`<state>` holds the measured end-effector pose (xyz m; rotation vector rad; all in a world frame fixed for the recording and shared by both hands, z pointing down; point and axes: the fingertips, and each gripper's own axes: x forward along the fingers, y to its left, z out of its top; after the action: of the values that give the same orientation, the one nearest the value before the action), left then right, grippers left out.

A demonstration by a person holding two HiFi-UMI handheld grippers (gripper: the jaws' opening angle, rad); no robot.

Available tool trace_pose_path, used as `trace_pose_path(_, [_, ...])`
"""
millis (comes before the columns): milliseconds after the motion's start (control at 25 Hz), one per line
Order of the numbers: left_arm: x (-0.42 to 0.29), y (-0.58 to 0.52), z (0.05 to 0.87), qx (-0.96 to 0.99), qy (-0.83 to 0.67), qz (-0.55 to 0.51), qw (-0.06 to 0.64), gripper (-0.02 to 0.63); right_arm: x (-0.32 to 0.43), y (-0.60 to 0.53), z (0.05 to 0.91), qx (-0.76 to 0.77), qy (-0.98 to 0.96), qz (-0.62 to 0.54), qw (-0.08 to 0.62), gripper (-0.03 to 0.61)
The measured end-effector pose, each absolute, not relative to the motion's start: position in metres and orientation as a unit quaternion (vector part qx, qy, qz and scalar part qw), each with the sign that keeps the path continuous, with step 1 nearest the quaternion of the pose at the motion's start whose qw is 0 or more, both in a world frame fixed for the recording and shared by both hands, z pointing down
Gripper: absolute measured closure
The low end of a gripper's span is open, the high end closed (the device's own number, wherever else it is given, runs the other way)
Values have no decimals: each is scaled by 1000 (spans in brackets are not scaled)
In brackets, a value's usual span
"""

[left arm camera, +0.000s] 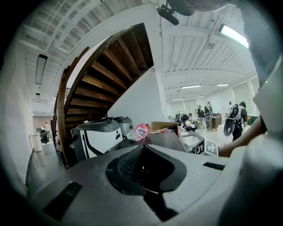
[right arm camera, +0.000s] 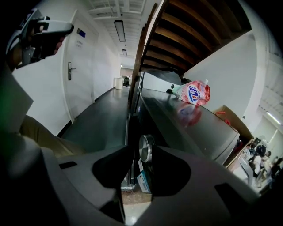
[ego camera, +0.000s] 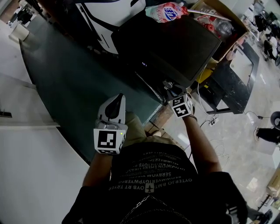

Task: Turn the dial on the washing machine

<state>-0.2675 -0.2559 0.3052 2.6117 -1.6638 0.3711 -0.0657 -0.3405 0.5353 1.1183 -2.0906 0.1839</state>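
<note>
**A:** Toward the middle of the head view, which gripper is at the machine?

**B:** The right gripper [ego camera: 171, 89]. Its tips are at the front edge of the dark washing machine [ego camera: 175, 48], which fills the upper middle of the frame.

**A:** And the dial?

**B:** The dial [right arm camera: 145, 150] is a silver knob on the machine's front face. In the right gripper view it sits at the centre, seen nearly edge-on, in the gap between the two jaws.

**A:** So the jaws are parted?

**B:** Yes, a narrow way, with floor showing through the gap below the knob. I can't tell whether either jaw touches the knob.

**A:** What about the left gripper?

**B:** The left gripper [ego camera: 117, 99] is held at the lower left of centre, close to the person's body and well apart from the machine. Its jaws are closed together with nothing between them.

**A:** Is anything on top of the machine?

**B:** A pink detergent pouch [ego camera: 168, 11] lies at the top edge of the frame. An open cardboard box [ego camera: 227, 19] stands just beside the machine at the upper right.
</note>
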Motion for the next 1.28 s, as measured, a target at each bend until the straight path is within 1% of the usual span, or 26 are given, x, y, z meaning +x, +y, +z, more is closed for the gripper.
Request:
trace_pose_path(120, [-265, -256, 301, 838, -534, 113, 9, 607, -69, -335, 488, 442, -836, 48, 322, 467])
trace_pose_path(280, [-260, -253, 294, 839, -533, 106, 10, 607, -75, -319, 409, 447, -863, 6, 236, 550])
trace_pose_path(360, [-259, -251, 288, 839, -534, 102, 8, 607, -77, -308, 375, 451, -870, -12, 201, 581])
trace_pose_path(480, [-258, -248, 277, 838, -537, 94, 8, 607, -82, -290, 334, 450, -880, -19, 153, 581])
trace_pose_path(560, [-255, -247, 268, 839, -537, 89, 7, 607, -85, -278, 314, 446, -884, -23, 135, 582])
trace_pose_path(680, [-250, -243, 260, 841, -533, 89, 3, 607, -89, -263, 297, 444, -886, -33, 126, 583])
trace_pose_path(1000, [-249, -230, 259, 842, -529, 102, -10, 607, -103, -238, 327, 425, -894, -2, 146, 583])
trace_pose_path(1280, [-245, -221, 254, 840, -532, 110, -12, 607, -90, -236, 320, 424, -894, 2, 142, 583])
